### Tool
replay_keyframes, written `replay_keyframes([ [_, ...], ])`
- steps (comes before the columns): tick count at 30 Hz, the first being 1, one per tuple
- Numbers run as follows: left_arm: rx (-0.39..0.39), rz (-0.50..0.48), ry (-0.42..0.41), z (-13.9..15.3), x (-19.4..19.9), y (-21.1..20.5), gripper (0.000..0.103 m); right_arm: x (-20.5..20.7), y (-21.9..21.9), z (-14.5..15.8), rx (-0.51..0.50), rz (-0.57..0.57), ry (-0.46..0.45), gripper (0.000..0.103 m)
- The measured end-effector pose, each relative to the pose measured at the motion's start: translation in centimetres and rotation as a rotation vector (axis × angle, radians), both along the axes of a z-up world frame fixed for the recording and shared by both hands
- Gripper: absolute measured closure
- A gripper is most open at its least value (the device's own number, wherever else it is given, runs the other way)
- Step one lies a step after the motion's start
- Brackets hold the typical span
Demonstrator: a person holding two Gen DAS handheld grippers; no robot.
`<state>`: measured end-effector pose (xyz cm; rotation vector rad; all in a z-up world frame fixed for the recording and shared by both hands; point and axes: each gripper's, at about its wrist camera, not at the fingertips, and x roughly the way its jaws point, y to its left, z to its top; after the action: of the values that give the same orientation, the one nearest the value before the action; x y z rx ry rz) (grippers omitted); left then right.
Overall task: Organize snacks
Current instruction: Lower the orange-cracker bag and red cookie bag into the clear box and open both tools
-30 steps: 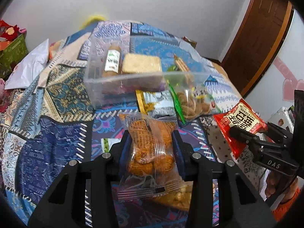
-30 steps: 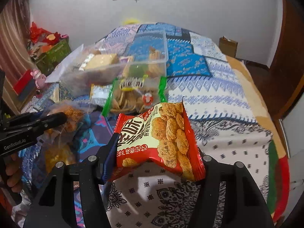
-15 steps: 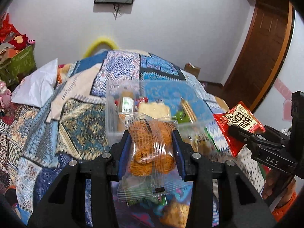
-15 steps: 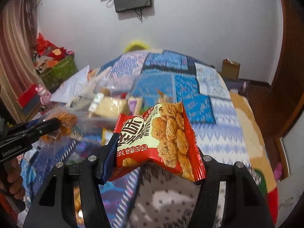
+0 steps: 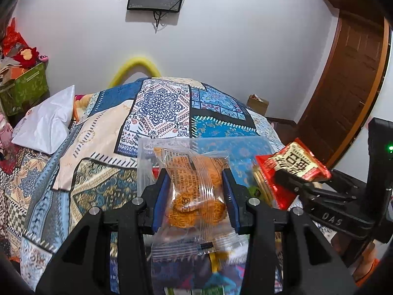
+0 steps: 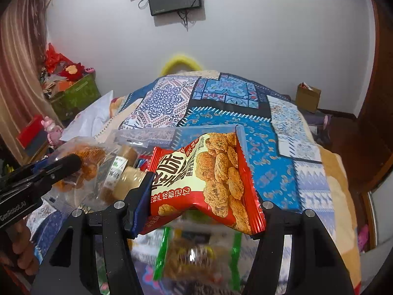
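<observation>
Now | left tool [image 5: 196, 194] clamps crinkly clear cookie pouch [image 5: 196, 191] | right tool [image 6: 199, 211] clamps glossy red foil packet [image 6: 203, 179]

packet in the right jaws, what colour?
Red snack packet, cream panel with pictured biscuits; clearest in the right wrist view.

You get even, fairly bright indoor light with soft shadows; its source stays out of view. Fisheye distortion bends the door [image 5: 353, 93] and wall lines, and dark vignetting fills your corners. Glare streaks the clear packet [image 5: 196, 186]. The snacks low in both views smear with motion blur, as does the green-edged bag [image 6: 196, 253]. The quilt [image 6: 221, 103] farther back stays sharp.
</observation>
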<state>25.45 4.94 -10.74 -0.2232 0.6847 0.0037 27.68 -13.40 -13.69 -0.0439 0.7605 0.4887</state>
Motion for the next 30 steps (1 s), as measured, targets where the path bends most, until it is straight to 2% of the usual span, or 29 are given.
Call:
replay_keyframes([
  [15, 0.039, -0.005, 0.073, -3.8, 7.6, -1.0, 0.061, 5.3, 3.2, -3.2, -0.133, 0.024, 0.084, 0.045],
  [21, -0.008, -0.018, 0.117, -5.0, 8.3, -1.3, 0.06, 5.6, 3.1, -3.7, -0.152, 0.02, 0.092, 0.043],
  [23, -0.011, -0.021, 0.115, -5.0, 8.1, -1.3, 0.055, 5.5, 3.0, -3.6, -0.156, 0.016, 0.087, 0.043],
  [25, 0.004, -0.018, 0.109, -4.8, 7.6, -1.5, 0.048, 5.2, 2.9, -3.4, -0.166, 0.016, 0.084, 0.04],
  [30, 0.026, -0.023, 0.1, -3.5, 6.0, -1.8, 0.046, 4.1, 2.3, -2.5, -0.17, 0.019, 0.061, 0.036],
])
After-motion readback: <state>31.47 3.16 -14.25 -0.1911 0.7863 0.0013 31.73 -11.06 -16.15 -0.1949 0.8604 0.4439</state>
